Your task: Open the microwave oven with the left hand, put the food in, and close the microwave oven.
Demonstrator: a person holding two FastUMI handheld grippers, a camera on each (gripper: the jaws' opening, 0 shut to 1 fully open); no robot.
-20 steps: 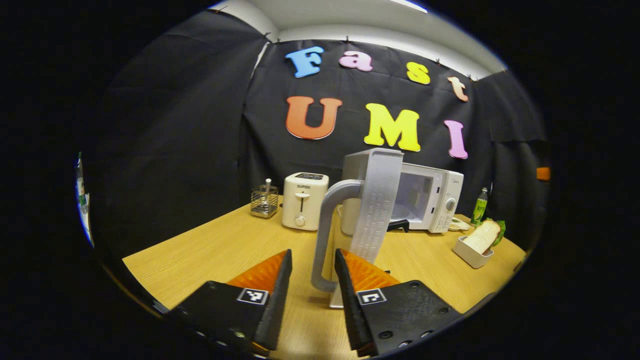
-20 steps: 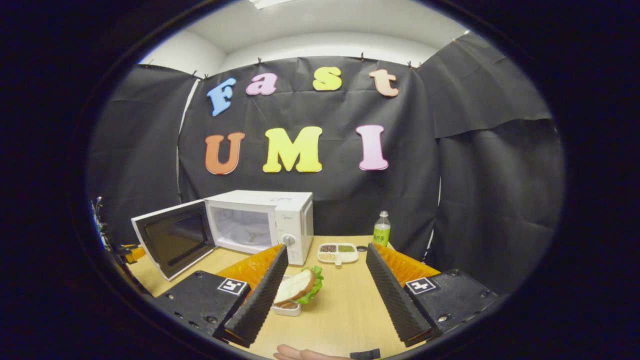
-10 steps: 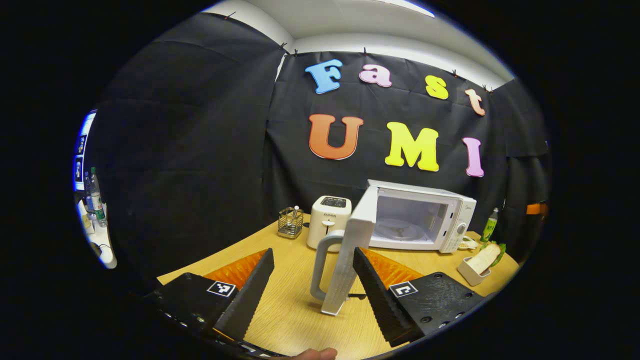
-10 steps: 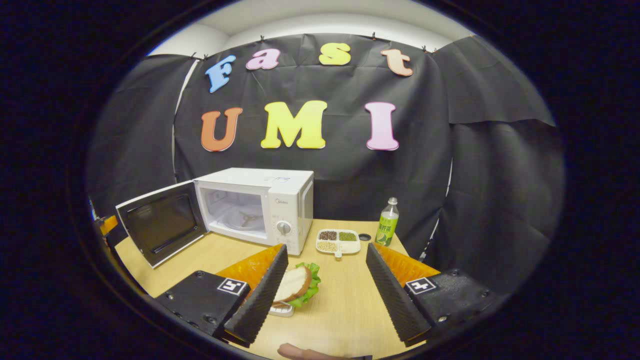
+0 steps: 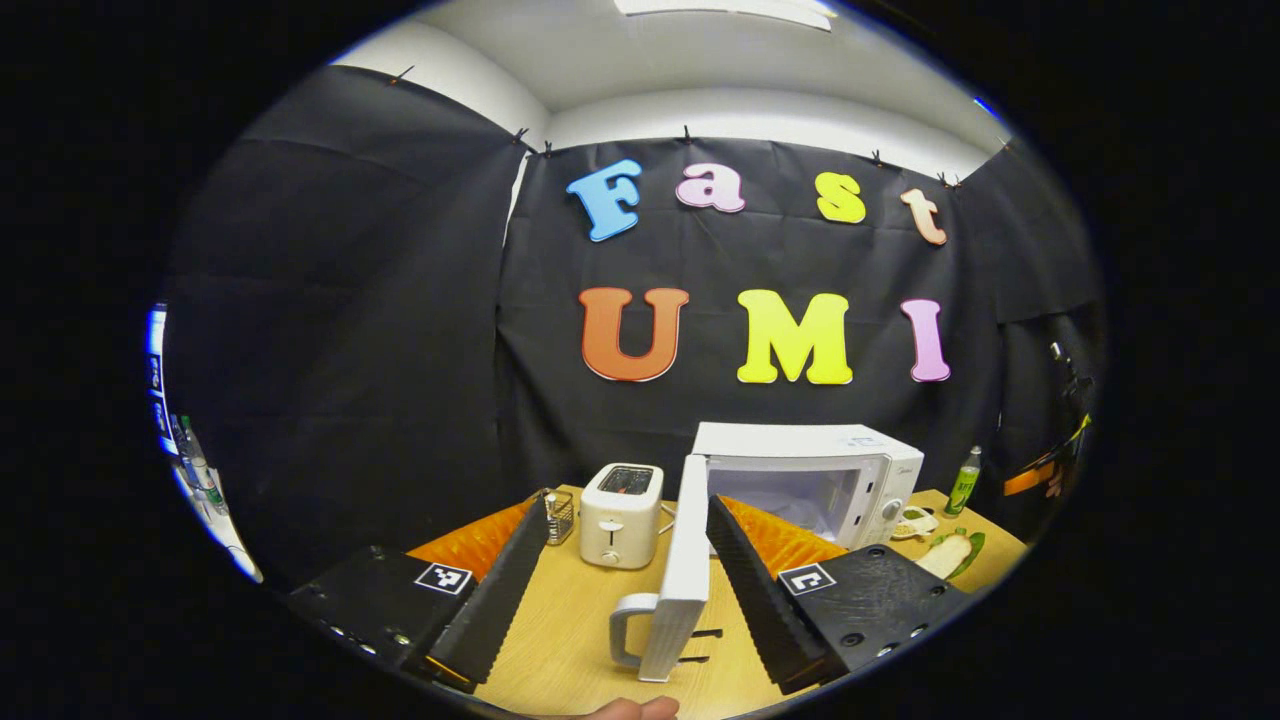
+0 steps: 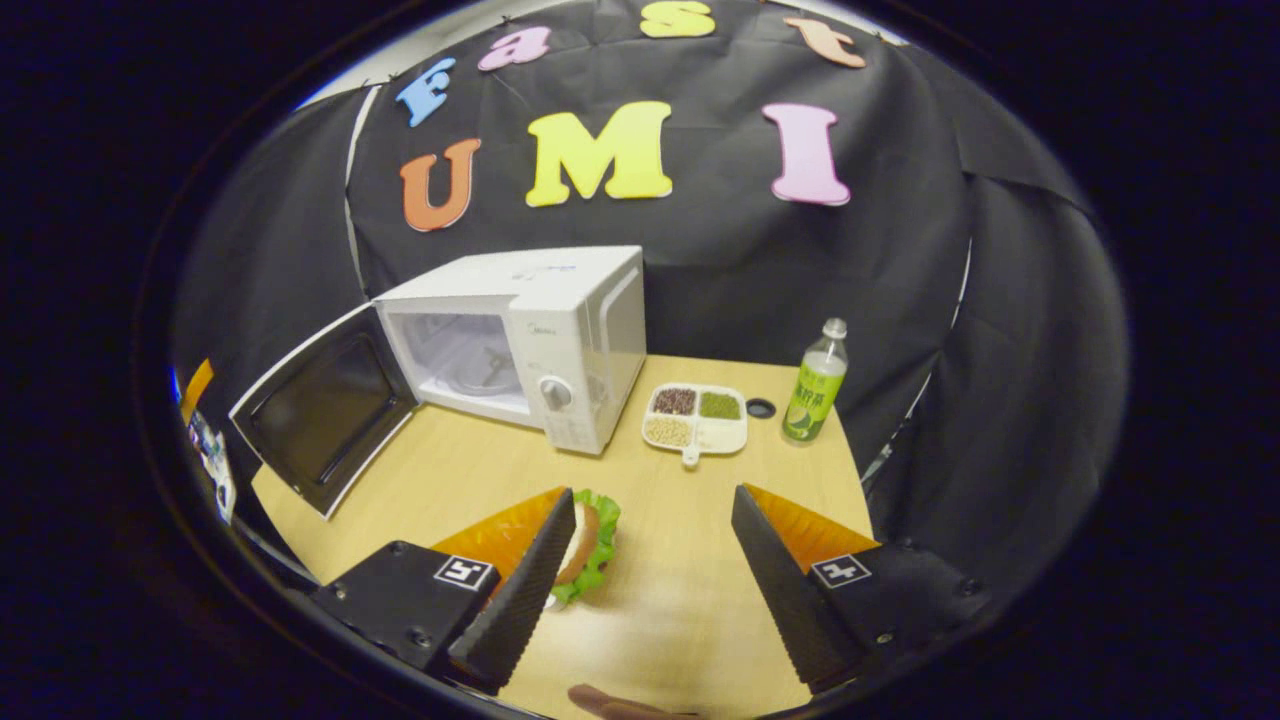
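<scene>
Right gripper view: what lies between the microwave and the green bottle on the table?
In the right gripper view, a white divided dish of grains sits between the microwave and the green bottle, with a small dark cap beside the bottle.

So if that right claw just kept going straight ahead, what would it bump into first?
Probably the wooden table: the right claw tilts down at it, open. The sandwich sits beside its left finger, just off the line; depth is uncertain.

One microwave [image 6: 520,335], one toaster [image 5: 621,514], one sandwich [image 6: 585,540].
</scene>
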